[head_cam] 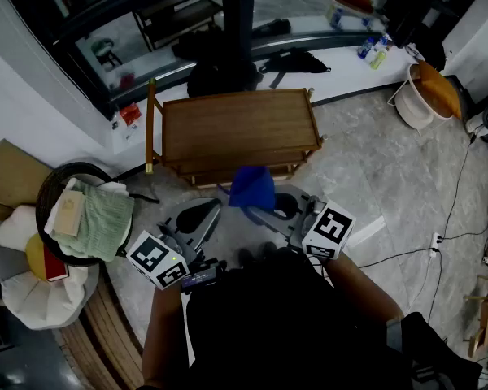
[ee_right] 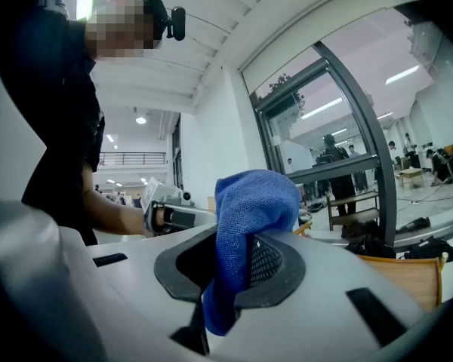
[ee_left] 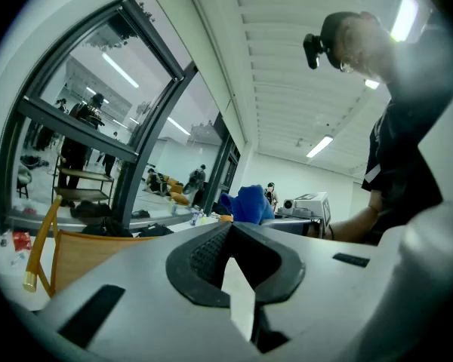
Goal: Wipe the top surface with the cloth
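My left gripper [ee_left: 230, 231] is clenched on nothing, its jaws pressed together. My right gripper [ee_right: 238, 236] pinches the blue cloth [ee_right: 253, 198], which bunches above the jaws and hangs below them. Both are held above the floor, just short of the wooden cart [head_cam: 240, 124], the cloth clear of its top.

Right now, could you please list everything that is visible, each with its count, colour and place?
table: one, brown wood, centre of the floor
cloth: one, blue, just in front of the table
basket: one, black, floor at left
towel: one, green, in the basket
tub: one, white, floor at right
bag: one, black, beyond the table
left gripper: one, grey, shut and empty
right gripper: one, grey, shut on the cloth
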The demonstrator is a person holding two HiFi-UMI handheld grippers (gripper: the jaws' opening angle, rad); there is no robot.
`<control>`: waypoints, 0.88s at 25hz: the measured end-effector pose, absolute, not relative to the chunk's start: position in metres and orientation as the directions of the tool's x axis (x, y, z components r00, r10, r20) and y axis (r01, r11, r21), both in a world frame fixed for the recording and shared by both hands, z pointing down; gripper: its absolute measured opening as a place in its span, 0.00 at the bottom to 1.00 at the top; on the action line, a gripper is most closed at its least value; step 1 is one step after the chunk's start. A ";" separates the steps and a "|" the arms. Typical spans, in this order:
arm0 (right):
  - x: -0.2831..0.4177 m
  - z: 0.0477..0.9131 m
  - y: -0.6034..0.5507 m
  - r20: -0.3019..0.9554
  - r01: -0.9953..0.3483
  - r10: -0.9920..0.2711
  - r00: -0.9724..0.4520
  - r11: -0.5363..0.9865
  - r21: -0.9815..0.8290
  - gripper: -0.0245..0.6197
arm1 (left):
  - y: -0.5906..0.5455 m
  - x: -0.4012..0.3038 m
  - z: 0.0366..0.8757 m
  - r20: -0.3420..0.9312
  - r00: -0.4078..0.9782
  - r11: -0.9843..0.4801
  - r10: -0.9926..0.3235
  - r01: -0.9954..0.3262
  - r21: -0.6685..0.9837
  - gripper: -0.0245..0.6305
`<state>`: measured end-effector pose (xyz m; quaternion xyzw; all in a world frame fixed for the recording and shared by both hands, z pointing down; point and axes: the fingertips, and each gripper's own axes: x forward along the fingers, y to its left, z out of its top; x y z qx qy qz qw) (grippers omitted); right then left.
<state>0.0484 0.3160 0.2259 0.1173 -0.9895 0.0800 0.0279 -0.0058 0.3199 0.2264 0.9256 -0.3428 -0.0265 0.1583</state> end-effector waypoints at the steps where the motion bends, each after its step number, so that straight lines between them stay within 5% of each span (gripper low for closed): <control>1: 0.049 0.226 0.316 0.073 -0.239 -0.230 -0.970 0.960 -0.149 0.14 | 0.319 -0.005 0.227 0.058 0.761 -0.713 -0.646 -0.628 0.312 0.05; 22: 0.063 0.223 0.291 0.055 -0.360 -0.356 -0.933 0.915 -0.182 0.14 | 0.305 -0.007 0.231 0.073 0.751 -0.705 -0.657 -0.645 0.294 0.05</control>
